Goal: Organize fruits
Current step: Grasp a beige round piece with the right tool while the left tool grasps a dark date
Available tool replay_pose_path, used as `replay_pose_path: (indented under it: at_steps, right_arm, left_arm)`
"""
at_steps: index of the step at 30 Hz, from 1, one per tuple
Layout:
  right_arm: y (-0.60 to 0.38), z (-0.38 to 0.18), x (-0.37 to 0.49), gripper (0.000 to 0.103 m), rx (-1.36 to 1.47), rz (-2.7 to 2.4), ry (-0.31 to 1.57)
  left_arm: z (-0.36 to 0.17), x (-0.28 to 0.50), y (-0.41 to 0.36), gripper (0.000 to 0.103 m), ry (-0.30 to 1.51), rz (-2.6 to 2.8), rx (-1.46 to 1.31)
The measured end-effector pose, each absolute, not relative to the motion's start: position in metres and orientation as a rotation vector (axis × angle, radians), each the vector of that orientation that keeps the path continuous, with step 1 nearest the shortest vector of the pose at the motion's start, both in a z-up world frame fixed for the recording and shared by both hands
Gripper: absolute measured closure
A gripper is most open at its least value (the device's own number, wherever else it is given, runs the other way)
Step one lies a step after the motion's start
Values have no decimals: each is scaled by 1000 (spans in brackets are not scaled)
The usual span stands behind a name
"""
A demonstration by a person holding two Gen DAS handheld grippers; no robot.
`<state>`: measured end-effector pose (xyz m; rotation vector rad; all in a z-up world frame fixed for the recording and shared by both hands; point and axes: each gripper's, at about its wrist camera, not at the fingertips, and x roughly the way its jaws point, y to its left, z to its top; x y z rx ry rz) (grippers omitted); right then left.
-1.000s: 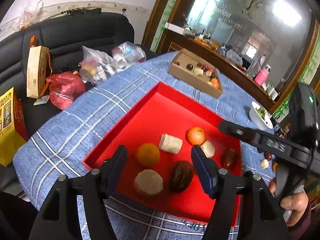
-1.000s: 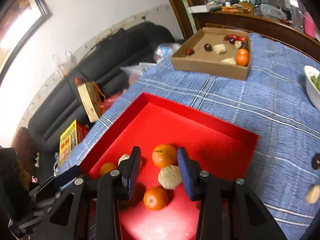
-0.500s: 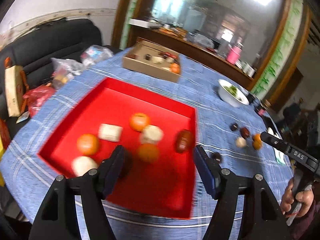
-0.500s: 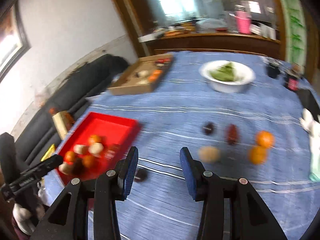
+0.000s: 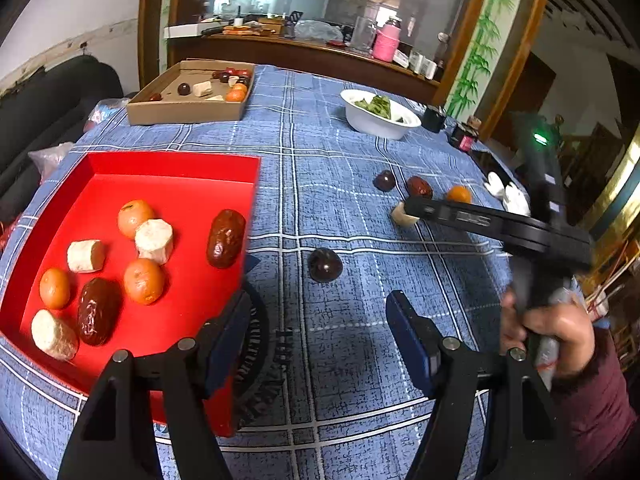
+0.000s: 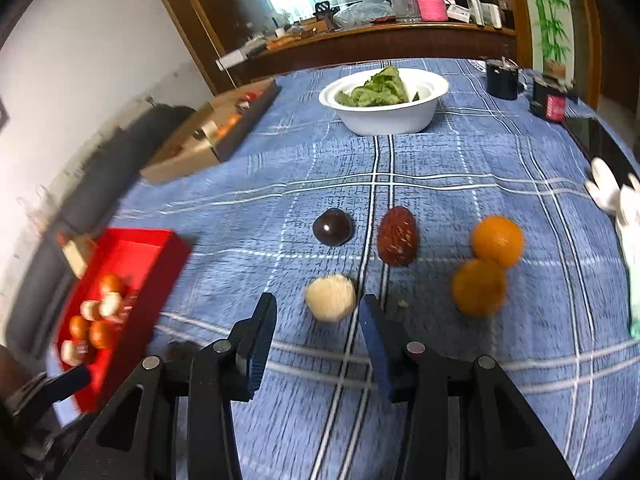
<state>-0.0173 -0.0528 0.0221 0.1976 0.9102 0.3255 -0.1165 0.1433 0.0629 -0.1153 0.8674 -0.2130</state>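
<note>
A red tray on the blue checked cloth holds oranges, pale chunks and red dates; it also shows at left in the right wrist view. Loose on the cloth lie a dark round fruit, a pale round piece, another dark fruit, a red date and two oranges. My left gripper is open and empty, just short of the near dark fruit. My right gripper is open and empty, right before the pale piece.
A cardboard box with more fruit stands at the back left. A white bowl of greens stands at the back. Small dark jars and a white glove lie near the right edge. A black sofa is behind the table.
Both grippers swung right, away from the red tray. The right gripper has closed in on the loose fruits and now faces the pale piece. Both stay open and empty.
</note>
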Motion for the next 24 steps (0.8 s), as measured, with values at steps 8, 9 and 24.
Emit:
replay_pose_path:
  at_steps: [8, 9, 24]
  right_arm:
    - [-33, 11, -8, 70, 73, 256, 905]
    - [-33, 8, -7, 70, 68, 257, 908]
    - [-57, 10, -11, 70, 224, 322, 895]
  left_arm:
    - [54, -103, 135, 50, 892, -207, -71]
    - [52, -99, 132, 50, 892, -206, -60]
    - [19, -47, 98, 77, 981, -171, 48]
